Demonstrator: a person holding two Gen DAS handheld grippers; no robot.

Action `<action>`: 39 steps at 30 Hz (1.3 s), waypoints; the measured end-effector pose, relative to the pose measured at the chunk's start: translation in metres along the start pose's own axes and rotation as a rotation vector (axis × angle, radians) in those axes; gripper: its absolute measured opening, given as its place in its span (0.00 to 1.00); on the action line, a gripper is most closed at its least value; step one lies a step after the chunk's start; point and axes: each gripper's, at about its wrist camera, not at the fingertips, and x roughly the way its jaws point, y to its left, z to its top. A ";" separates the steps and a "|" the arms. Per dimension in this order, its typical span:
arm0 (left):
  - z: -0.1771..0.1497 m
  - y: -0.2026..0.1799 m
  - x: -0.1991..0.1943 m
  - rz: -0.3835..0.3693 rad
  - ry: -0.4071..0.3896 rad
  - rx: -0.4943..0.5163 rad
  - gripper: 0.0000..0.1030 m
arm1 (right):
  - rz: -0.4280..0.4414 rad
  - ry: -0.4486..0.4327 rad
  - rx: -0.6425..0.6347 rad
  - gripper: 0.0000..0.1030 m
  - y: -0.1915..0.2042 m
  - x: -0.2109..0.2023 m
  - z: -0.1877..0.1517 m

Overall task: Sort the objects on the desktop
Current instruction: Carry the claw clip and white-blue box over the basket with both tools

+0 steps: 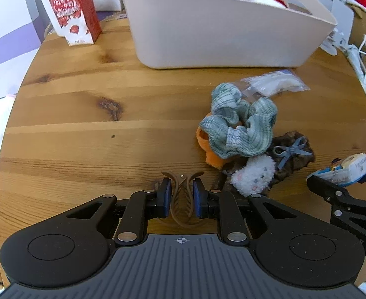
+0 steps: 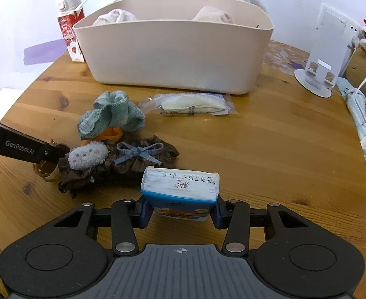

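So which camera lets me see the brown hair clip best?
The left wrist view: the brown hair clip sits close up, pinched in the left gripper. In the right wrist view only its curved teeth peek out beneath the gripper.

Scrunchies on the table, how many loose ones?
2. The teal ribbed scrunchie sits nearest the beige bin, atop something orange. The brown scrunchie with a blue bow lies just in front of it. More may be hidden inside the bin.
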 end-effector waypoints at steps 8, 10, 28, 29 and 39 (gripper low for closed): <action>0.001 -0.001 -0.016 -0.002 -0.050 0.055 0.18 | -0.027 -0.034 0.028 0.42 -0.013 -0.014 0.004; 0.001 -0.001 -0.021 -0.002 -0.070 0.062 0.18 | -0.032 -0.042 0.036 0.42 -0.018 -0.018 0.006; 0.046 0.008 -0.051 0.008 -0.311 0.212 0.18 | -0.105 -0.181 0.041 0.42 -0.052 -0.045 0.051; 0.050 0.007 -0.053 0.008 -0.320 0.209 0.18 | -0.111 -0.192 0.047 0.42 -0.056 -0.047 0.056; 0.098 0.001 -0.074 0.001 -0.445 0.233 0.18 | -0.143 -0.266 0.070 0.42 -0.080 -0.051 0.088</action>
